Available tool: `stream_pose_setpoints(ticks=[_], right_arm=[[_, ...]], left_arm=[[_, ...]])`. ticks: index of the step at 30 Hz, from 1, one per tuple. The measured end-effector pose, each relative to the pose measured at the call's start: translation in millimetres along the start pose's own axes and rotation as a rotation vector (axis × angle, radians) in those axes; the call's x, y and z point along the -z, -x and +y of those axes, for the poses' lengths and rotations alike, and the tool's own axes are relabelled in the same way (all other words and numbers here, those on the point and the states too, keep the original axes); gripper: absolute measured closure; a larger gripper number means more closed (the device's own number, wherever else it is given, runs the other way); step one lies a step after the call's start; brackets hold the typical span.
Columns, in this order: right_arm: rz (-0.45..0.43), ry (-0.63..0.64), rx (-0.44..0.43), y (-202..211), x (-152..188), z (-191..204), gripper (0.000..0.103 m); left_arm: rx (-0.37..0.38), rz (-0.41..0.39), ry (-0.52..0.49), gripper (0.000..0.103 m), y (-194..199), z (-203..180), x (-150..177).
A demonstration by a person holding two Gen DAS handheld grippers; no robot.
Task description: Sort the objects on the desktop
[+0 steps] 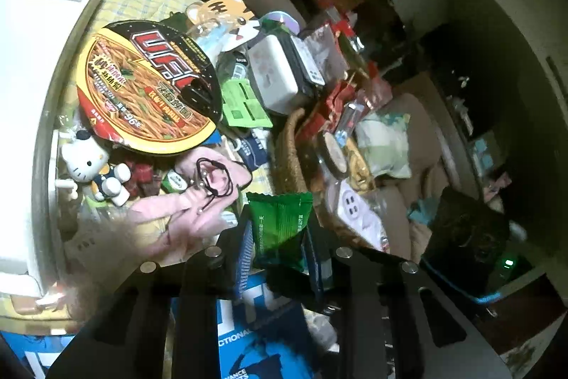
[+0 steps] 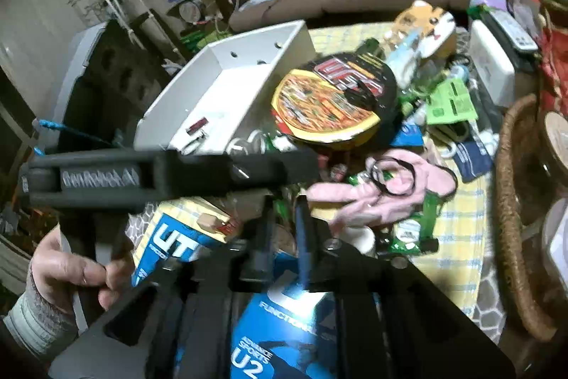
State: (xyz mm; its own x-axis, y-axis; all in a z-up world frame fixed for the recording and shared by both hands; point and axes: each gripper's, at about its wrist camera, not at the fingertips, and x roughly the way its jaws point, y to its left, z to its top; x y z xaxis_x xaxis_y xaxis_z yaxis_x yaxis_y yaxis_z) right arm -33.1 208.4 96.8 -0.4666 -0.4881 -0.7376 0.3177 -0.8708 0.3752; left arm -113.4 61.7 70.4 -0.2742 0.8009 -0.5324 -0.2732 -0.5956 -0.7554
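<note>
My left gripper (image 1: pixel 280 247) is clamped on a crinkly green foil snack packet (image 1: pixel 280 226) above the blue printed cardboard box (image 1: pixel 255 336) on the cluttered desk, while my right gripper (image 2: pixel 284 237) hangs slightly apart, empty.

A: Dim room, and both fisheye views curve and go black in the corners.

B: Motion blur smears the near black gripper bar (image 2: pixel 170 176); glare whitens the glossy blue box (image 2: pixel 294 304).

green packet (image 1: pixel 280 226) upright, noodle bowl (image 1: pixel 147 91) tilted
</note>
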Motion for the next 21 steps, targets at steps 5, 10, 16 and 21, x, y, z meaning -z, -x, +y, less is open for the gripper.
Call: stream_pose_setpoints(ticks=[5, 10, 16, 21], right_arm=[[-0.049, -0.088, 0.013, 22, -2, -32, 0.066], [-0.040, -0.184, 0.126, 32, -5, -82, 0.066], [0.200, -0.111, 0.276, -45, -4, -102, 0.068], [0.272, -0.118, 0.348, -85, -3, -122, 0.075]], left_arm=[[0.021, -0.024, 0.038, 0.078, 11, 10, -3], [0.027, -0.042, 0.038, 0.078, 30, 16, -2], [0.028, -0.044, 0.030, 0.078, 39, 20, 0], [0.031, -0.038, 0.026, 0.078, 40, 23, -1]])
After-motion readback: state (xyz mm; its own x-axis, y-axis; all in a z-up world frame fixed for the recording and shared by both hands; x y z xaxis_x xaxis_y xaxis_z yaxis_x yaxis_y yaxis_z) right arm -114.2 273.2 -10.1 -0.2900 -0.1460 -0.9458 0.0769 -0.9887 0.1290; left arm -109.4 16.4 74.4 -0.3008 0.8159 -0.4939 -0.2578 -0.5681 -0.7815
